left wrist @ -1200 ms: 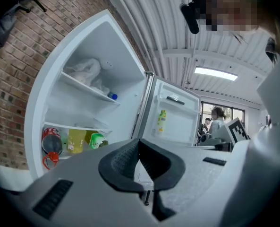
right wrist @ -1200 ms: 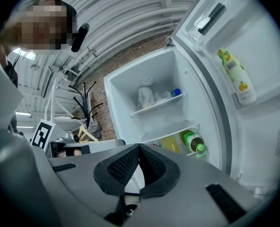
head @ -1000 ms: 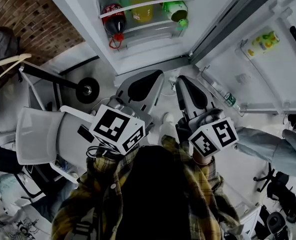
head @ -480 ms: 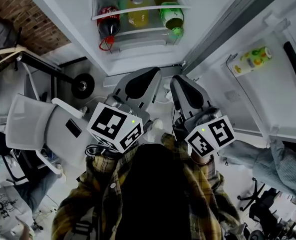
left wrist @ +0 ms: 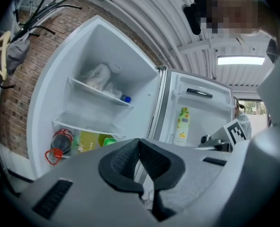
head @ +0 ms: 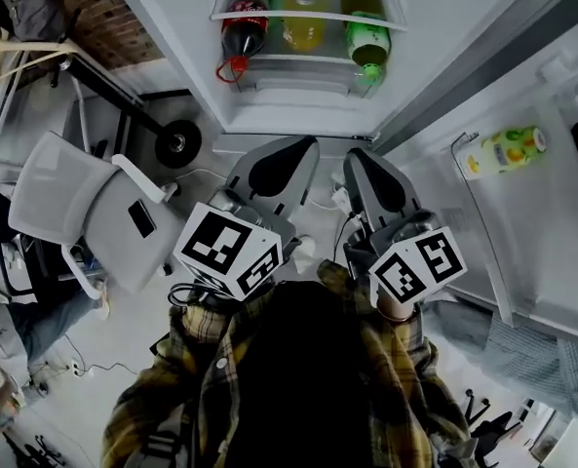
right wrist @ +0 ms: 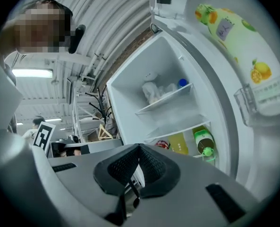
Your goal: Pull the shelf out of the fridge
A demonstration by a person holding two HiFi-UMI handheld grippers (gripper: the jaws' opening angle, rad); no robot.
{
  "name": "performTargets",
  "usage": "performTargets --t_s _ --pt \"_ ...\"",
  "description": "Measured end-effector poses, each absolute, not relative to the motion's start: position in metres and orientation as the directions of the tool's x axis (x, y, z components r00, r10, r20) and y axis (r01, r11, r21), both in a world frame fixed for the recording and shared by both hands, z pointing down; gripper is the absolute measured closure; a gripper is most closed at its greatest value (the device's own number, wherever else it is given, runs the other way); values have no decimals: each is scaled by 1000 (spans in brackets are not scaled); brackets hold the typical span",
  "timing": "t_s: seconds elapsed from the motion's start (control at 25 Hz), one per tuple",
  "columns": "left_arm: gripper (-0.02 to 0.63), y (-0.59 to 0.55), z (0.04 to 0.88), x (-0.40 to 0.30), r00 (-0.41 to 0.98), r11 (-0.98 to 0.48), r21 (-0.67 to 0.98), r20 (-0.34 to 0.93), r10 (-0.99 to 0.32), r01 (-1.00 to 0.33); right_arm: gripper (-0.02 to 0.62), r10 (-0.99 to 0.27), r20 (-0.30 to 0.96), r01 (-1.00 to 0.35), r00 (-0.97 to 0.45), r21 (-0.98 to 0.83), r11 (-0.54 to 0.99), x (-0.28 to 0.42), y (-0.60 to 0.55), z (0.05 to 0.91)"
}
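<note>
The fridge (head: pixel 220 86) stands open ahead. Its lower glass shelf (head: pixel 308 16) runs above a cola bottle (head: pixel 245 32), a yellow bottle (head: pixel 303 25) and a green bottle (head: pixel 366 39). In the left gripper view this lower shelf (left wrist: pixel 85 126) sits under an upper shelf (left wrist: pixel 99 91) with a plastic bag (left wrist: pixel 97 77). My left gripper (head: pixel 293 142) and right gripper (head: pixel 355 154) are side by side, short of the fridge, both shut and empty. The left gripper (left wrist: pixel 140 141) and the right gripper (right wrist: pixel 140 146) show their pads pressed together. In the right gripper view, the lower shelf (right wrist: pixel 182 129) is well beyond the tips.
The fridge door (head: pixel 552 213) hangs open at the right with a yellow-green bottle (head: pixel 508 149) in its rack. A white office chair (head: pixel 74 217) and a black wheel (head: pixel 176 144) stand at the left, by a brick wall (head: pixel 113 18).
The view has swung, so the fridge interior now sits more squarely beyond both gripper tips. The chair and the door bottle have shifted in view. Both grippers stay shut and empty.
</note>
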State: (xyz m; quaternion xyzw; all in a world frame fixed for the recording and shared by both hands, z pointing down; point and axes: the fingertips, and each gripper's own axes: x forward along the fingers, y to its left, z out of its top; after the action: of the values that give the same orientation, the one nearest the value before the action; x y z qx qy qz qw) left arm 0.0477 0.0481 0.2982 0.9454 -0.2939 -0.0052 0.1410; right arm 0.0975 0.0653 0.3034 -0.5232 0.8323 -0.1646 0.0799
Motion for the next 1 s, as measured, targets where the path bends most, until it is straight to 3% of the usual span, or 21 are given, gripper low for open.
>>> performTargets --t_s 0.32,1.0 --pt "603 29 304 19 779 -735 274 105 -618 -620 578 -866 47 -803 -497 -403 439 76 42 310" --pt "603 -127 296 9 832 -785 301 60 -552 -542 578 -909 34 -839 -414 -402 367 70 -109 293"
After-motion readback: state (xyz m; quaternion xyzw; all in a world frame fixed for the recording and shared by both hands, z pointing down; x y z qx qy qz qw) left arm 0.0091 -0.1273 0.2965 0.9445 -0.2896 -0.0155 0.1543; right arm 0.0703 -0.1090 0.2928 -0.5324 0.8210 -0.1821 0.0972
